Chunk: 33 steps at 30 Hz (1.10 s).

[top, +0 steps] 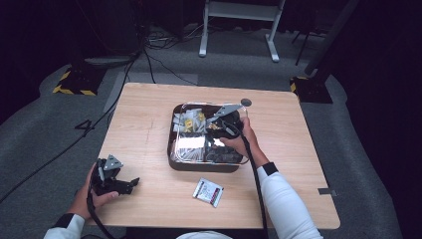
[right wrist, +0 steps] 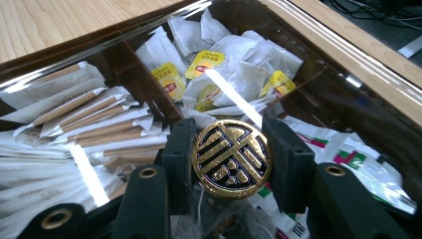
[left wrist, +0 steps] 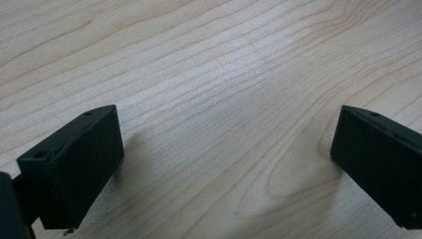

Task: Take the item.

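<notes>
Lid knob [right wrist: 232,159], a round black-and-gold medallion, sat clamped between the jaws of the right gripper [right wrist: 232,164], whose pads pressed it from both sides. It belonged to a clear lid [top: 211,149] that lay over a dark compartmented box [top: 199,166] standing near the middle of the worktop [top: 149,114], a little toward its far edge. Through the lid showed yellow-tagged tea bags [right wrist: 209,64] in one compartment, paper-wrapped sticks [right wrist: 74,114] in another and printed sachets [right wrist: 343,154] in a third.

By the look of it the lid was seated on the box or nearly so; whether it was about to come off or had been set down I could not tell, so the grasp was made and the lifting or letting go remained. A small red-and-white packet [top: 208,192] lay on the worktop just in front of the box, toward the near edge.

At the near left corner the left gripper [top: 130,184] rested low over bare wood, its jaws spread wide with nothing between them.

The worktop was pale wood with clear grain. Around it lay grey carpet, trailing cables, a white frame stand [top: 239,20] beyond the far edge, and dark surroundings.
</notes>
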### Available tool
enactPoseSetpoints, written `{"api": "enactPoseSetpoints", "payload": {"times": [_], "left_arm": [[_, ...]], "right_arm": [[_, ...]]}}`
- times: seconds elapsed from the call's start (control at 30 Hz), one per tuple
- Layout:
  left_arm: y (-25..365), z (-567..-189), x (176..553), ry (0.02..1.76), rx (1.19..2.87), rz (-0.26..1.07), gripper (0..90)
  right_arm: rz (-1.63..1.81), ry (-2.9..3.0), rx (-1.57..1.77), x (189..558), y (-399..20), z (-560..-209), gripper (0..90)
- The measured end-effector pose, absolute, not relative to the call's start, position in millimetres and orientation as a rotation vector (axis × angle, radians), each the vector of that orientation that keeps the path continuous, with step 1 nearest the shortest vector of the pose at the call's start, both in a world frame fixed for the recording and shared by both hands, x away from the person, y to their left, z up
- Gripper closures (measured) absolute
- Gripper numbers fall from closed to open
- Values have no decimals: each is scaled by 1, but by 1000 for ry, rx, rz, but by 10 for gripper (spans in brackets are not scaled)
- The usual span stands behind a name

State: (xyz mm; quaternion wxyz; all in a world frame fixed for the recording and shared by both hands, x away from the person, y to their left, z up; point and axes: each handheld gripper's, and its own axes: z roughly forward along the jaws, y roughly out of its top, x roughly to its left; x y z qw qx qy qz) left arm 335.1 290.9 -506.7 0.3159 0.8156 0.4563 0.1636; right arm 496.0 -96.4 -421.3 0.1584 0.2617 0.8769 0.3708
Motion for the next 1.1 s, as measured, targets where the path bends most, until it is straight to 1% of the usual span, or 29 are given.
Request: {"api": "enactPoseSetpoints", "payload": {"times": [0.63, 1.1], "left_arm": [[291, -507, 335, 1202, 2148, 431, 5], [291, -507, 335, 1202, 2148, 430, 5]], "right_arm": [[1079, 2552, 736, 502, -73, -430, 593], [1078, 2557, 760, 513, -74, -433, 593]]}}
